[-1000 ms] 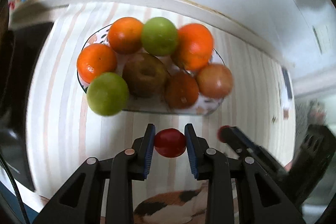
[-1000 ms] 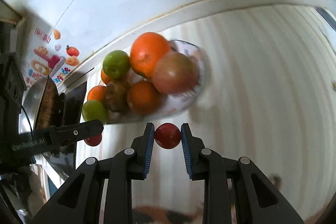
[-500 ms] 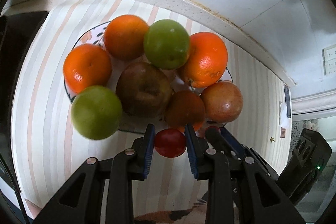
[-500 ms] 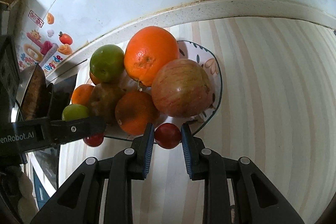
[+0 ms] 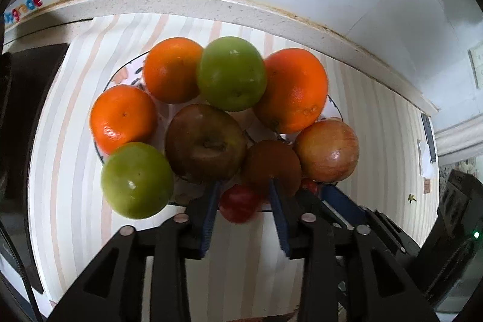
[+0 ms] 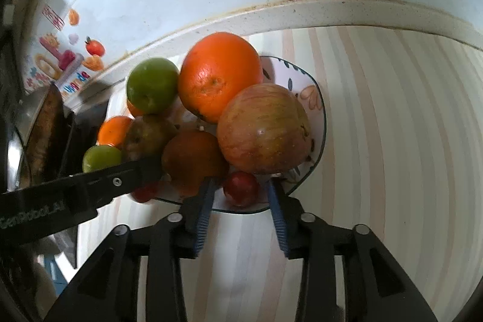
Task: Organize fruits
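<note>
A patterned plate point(image 5: 126, 71) point(image 6: 314, 98) on the striped counter holds oranges, green fruits, a brown apple point(image 5: 205, 144) and a red-yellow apple point(image 6: 262, 129). My left gripper point(image 5: 244, 195) is open at the plate's near edge, with a small red fruit point(image 5: 240, 202) lying loose between its jaws. My right gripper point(image 6: 240, 192) is open too, with another small red fruit point(image 6: 241, 189) lying on the plate's rim between its jaws. The right gripper's fingers point(image 5: 341, 201) show beside the left one.
A white wall with a stone ledge point(image 5: 211, 5) runs behind the plate. A dark stove and pan point(image 6: 42, 129) stand to the left. Stickers point(image 6: 66, 62) mark the wall. Striped countertop point(image 6: 392, 141) extends right of the plate.
Both grippers moved forward to the plate's near edge and opened. Each small red fruit, held before, now lies loose between the spread jaws.
</note>
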Motion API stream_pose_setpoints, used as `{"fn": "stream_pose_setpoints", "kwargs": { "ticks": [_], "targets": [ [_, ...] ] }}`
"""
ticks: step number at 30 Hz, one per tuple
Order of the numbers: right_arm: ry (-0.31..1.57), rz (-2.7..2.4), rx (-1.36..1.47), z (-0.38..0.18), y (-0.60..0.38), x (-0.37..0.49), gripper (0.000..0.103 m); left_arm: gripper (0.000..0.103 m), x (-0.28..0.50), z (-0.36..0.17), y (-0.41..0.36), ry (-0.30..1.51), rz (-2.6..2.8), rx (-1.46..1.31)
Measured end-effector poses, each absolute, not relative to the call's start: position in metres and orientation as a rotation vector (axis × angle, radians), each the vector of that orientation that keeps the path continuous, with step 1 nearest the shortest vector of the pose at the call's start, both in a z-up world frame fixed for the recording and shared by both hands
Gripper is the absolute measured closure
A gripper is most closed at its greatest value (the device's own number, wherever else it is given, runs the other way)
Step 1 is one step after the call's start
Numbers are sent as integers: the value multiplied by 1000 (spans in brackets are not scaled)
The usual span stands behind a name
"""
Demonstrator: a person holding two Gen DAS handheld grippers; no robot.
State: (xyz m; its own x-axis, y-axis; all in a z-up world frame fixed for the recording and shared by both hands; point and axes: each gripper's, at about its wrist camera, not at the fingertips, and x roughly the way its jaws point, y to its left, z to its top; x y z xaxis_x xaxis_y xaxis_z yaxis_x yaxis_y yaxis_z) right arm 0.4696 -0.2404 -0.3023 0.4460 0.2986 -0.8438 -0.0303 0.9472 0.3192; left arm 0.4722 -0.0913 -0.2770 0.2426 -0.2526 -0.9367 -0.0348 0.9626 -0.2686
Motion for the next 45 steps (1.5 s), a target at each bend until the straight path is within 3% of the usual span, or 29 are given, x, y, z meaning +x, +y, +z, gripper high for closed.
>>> {"fn": "stream_pose_setpoints", "kwargs": {
  "ticks": [2, 4, 6, 9, 14, 29, 45],
  "targets": [
    [1080, 202, 290, -298, -245, 466, 30, 61, 472, -272, -85, 1312, -138, -280],
    [1067, 206, 308, -292, -248, 462, 28, 45, 472, -265, -79, 1297, -130, -294],
    [1061, 199, 314, -285, -251, 458, 25, 36, 472, -257, -75, 1279, -128, -293],
    [1064, 182, 302, -276, -253, 451, 12, 16, 468, -243, -73, 1257, -108, -225],
    [1090, 115, 201, -255, -247, 435, 5, 16, 452, -219, -71, 1206, -76, -86],
    [1002, 37, 143, -156, -239, 359, 4, 16, 366, -150, -45, 1080, -16, 15],
    [807, -42, 123, -37, -205, 187, 4, 16, 226, -44, -18, 885, -93, 22]
  ]
}}
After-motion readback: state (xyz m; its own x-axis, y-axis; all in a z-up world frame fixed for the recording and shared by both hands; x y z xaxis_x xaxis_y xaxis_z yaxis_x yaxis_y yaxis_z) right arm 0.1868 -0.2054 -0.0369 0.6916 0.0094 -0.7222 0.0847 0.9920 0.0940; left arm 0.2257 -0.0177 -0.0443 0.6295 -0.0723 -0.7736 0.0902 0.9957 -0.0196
